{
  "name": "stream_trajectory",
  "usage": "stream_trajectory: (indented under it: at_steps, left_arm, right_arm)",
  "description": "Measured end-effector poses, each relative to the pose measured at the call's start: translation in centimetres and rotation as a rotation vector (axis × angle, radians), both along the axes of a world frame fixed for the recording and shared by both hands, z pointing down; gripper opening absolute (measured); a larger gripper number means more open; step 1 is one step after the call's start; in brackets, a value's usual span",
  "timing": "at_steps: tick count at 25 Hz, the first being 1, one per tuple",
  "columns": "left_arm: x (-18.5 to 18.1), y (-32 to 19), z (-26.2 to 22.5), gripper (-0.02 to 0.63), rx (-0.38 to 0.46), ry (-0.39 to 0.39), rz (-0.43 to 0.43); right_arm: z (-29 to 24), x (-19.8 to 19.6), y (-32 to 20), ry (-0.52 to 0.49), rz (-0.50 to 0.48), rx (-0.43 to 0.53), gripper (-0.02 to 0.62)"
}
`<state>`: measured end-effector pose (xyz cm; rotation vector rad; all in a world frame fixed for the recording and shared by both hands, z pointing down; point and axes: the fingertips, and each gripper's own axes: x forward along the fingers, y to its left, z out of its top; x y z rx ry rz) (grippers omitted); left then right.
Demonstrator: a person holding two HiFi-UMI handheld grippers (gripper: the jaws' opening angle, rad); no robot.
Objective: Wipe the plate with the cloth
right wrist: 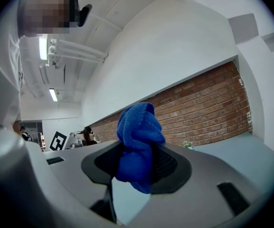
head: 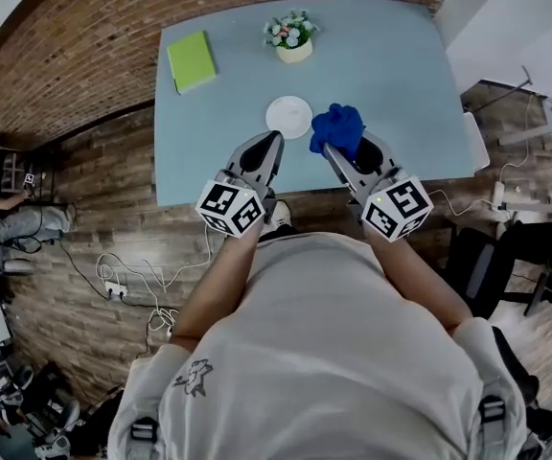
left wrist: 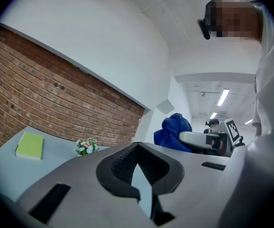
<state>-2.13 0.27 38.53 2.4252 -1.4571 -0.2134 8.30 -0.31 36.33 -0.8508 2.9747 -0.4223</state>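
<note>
Cloth (head: 340, 126), blue and bunched, is pinched by the right gripper (head: 330, 148); plate (head: 288, 116) lies at its nine o'clock; left gripper (head: 277, 139) is pressed together, empty.

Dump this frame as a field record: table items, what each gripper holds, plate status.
surface: light blue table
plate: white plate, flat on the table, nothing on it
cloth: blue cloth, bunched, right of the plate in the head view, not over it
right gripper: jaws shut on the cloth
left gripper: jaws together, nothing between them, near the plate's front edge
other items: green notepad at far left, flower pot behind the plate
wiping: not yet begun
</note>
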Motion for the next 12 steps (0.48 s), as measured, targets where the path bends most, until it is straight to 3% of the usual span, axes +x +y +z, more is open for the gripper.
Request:
stream_trajectory:
  at_steps: [5, 12]
  left_arm:
    - [-3.9, -3.0, 0.4, -0.003, -0.014, 0.035, 0.082]
    - [-8.3, -6.6, 5.1, -0.003, -0.114, 0.047, 0.15]
  right_arm:
    - [0.1, -3.9, -2.5, 0.015, 0.047, -0.02, 0.152]
    - [2.3, -8.0, -5.1, 0.035, 0.079, -0.096, 0.152]
